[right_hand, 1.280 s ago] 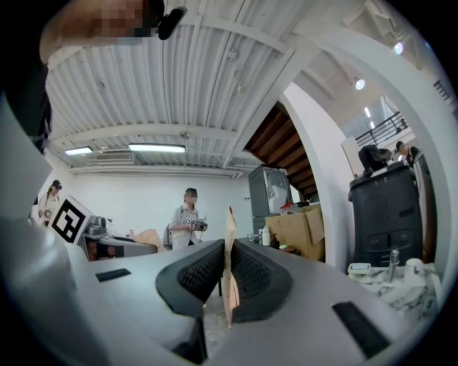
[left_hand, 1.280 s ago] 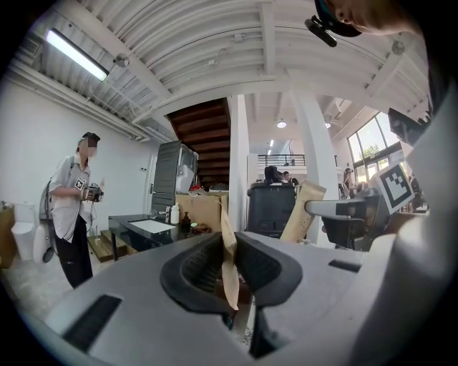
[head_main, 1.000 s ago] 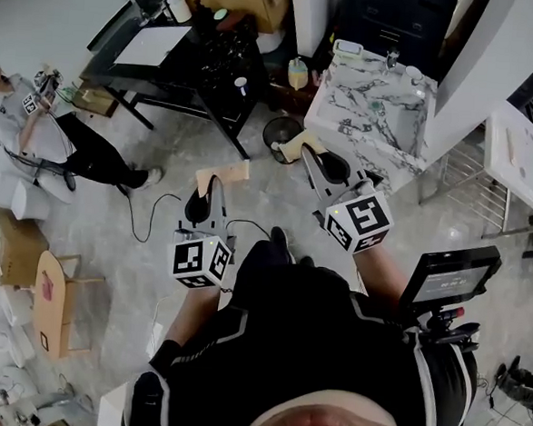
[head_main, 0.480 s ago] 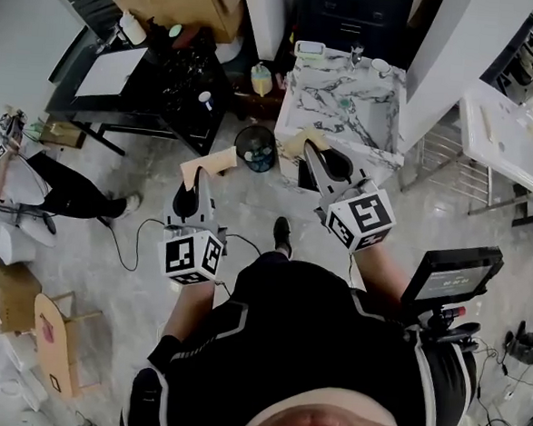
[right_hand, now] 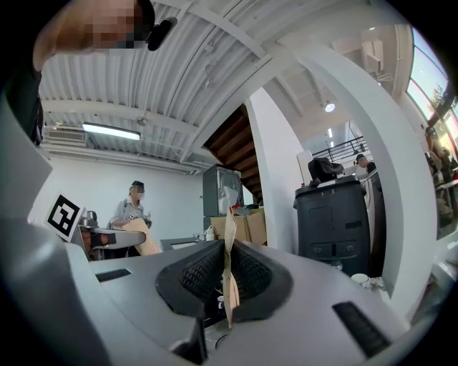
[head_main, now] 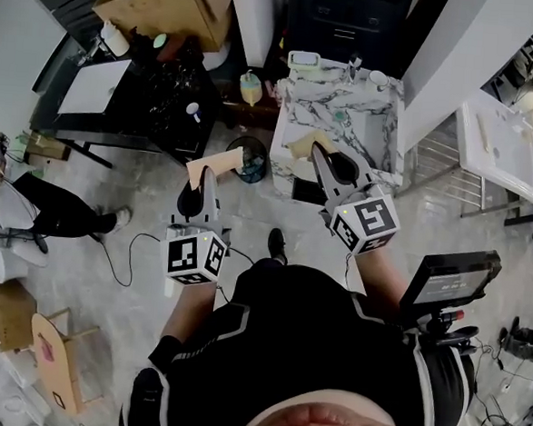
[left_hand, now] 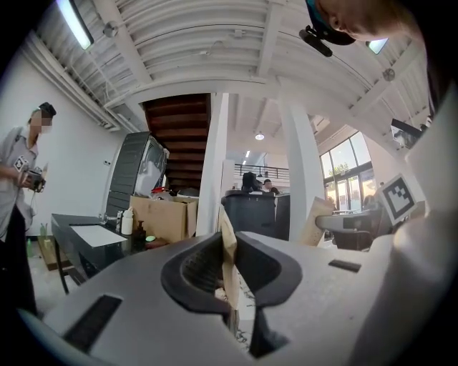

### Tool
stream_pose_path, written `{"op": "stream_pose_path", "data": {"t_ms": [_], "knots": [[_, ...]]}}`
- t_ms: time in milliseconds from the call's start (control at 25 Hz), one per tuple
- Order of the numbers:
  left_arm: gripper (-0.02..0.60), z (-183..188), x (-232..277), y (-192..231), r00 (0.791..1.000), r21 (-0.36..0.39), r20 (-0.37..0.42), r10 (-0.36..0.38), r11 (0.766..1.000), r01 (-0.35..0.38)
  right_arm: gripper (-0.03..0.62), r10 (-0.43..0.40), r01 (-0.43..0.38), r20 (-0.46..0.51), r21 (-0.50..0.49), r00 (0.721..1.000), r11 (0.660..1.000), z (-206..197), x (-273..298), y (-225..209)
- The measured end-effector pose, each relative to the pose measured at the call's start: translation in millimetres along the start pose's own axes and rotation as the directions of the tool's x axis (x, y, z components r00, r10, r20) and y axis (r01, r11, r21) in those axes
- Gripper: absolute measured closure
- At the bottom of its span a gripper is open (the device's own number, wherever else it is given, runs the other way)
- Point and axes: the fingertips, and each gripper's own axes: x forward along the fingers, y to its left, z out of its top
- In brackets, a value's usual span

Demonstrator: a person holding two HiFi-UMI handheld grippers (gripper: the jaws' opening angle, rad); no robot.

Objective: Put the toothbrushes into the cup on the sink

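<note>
This is a cluttered workshop (freestanding marble sink (head_main: 382,125), cardboard box (head_main: 167,9), black worktable (head_main: 128,116)).

No word, brand or number is showing clearly enough to be read in any view. The left cube (head_main: 193,256) and the right cube (head_main: 366,222) are carrying only black-and-white square marker patterns, codes rather than letters, and one such marker is also showing at the edge of each gripper view. The small screen (head_main: 450,278) at the lower right is displaying pale lines that may be text, too small to read.
</note>
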Motion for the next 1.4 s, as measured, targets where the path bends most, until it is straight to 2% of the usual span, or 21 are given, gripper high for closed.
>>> {"op": "stream_pose_path", "data": {"t_ms": [360,760,1040,1400], "knots": [[0.529,1,74,16,0.998,-0.016,-0.006,-0.066,0.998,0.066,0.553,-0.070,0.070,-0.006,-0.013,0.998,0.997,4,47,-41],[0.529,3,131,17,0.989,-0.024,-0.002,-0.148,0.989,0.148,0.553,-0.153,0.153,0.004,-0.023,0.988,0.988,10,74,-80],[0.529,6,163,-14,0.982,-0.019,0.004,-0.188,0.982,0.188,0.553,-0.210,0.211,0.039,-0.016,0.977,0.977,23,70,-134],[0.529,4,207,-85,0.987,-0.019,-0.001,-0.159,0.987,0.159,0.553,-0.207,0.207,0.037,-0.006,0.978,0.978,31,48,-227]]}}
